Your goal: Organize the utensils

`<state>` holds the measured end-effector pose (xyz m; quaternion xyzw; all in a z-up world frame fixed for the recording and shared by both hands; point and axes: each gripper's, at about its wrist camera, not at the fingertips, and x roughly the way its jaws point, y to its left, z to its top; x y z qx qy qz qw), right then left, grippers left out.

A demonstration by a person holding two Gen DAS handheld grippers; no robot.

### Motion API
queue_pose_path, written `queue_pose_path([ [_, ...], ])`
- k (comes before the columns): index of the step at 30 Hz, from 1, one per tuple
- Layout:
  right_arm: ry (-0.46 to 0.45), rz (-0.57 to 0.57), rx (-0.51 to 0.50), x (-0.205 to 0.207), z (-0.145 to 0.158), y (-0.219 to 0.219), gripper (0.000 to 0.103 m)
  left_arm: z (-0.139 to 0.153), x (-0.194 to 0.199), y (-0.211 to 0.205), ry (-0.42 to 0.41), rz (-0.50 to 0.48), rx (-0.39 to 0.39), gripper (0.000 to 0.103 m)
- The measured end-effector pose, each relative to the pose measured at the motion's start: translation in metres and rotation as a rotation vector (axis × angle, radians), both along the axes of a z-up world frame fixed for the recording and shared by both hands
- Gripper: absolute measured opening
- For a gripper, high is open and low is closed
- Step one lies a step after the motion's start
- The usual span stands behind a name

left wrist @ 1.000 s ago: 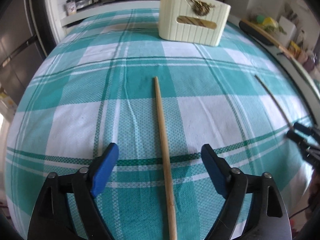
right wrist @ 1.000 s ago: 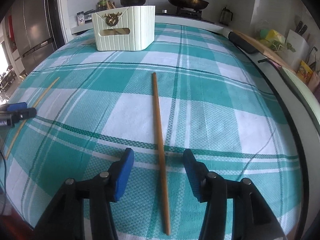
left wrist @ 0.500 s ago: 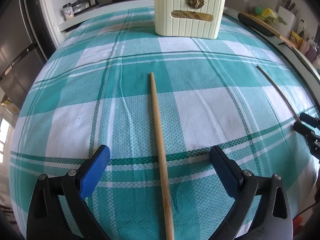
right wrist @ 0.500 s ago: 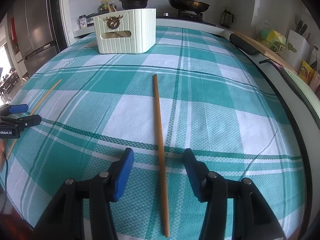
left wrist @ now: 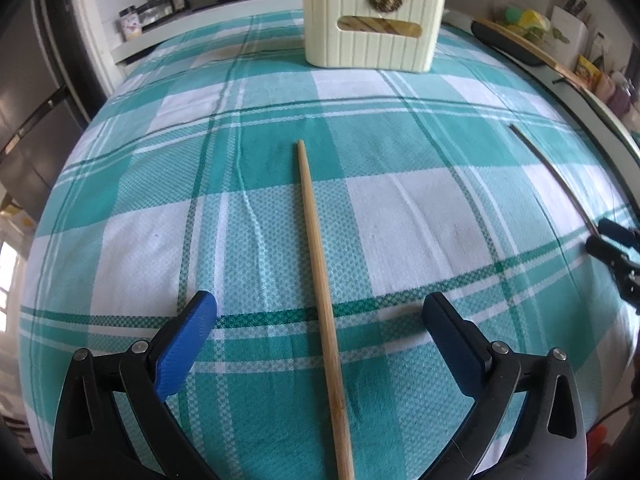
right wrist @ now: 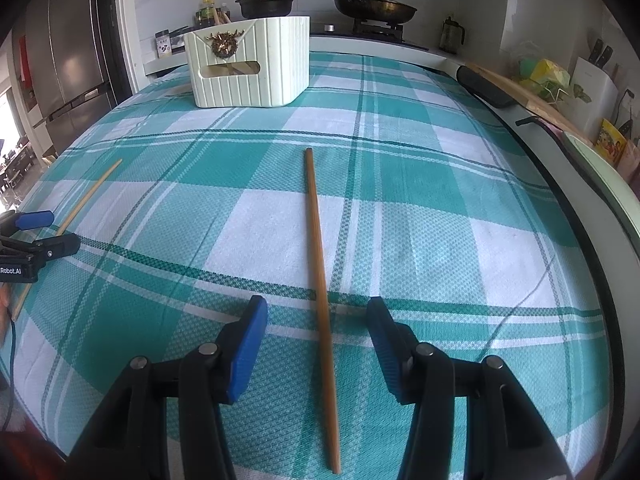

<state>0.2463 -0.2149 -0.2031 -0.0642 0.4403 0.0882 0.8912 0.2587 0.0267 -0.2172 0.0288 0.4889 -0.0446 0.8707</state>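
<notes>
Two chopsticks lie loose: left claw [left wrist: 320, 316] just opened wide, right claw [right wrist: 318, 320] narrower, neither gripping; lower each astride its chopstick [left wrist: 320, 276] before pinching.

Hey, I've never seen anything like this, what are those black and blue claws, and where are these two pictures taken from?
They are hand-held grippers, one in each of a person's hands, each with a camera looking along its fingers. One picture is from the left gripper, one from the right gripper. Each hangs over its own chopstick, the left chopstick and the right chopstick, lying on a checked cloth. A cream basket stands farther back. Nothing is held: both grippers are open, and the left's jaws have just been widening.
</notes>
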Motion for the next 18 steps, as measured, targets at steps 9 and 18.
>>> queue_pose_path([
  [9, 0.2, 0.109, 0.051, 0.022, 0.009, -0.015, 0.053, 0.026, 0.013, 0.029, 0.057, -0.116, -0.051, 0.101],
  [18, 0.288, 0.191, -0.001, 0.069, 0.008, 0.004, 0.053, 0.016, 0.048, 0.023, 0.142, -0.173, -0.009, 0.085],
])
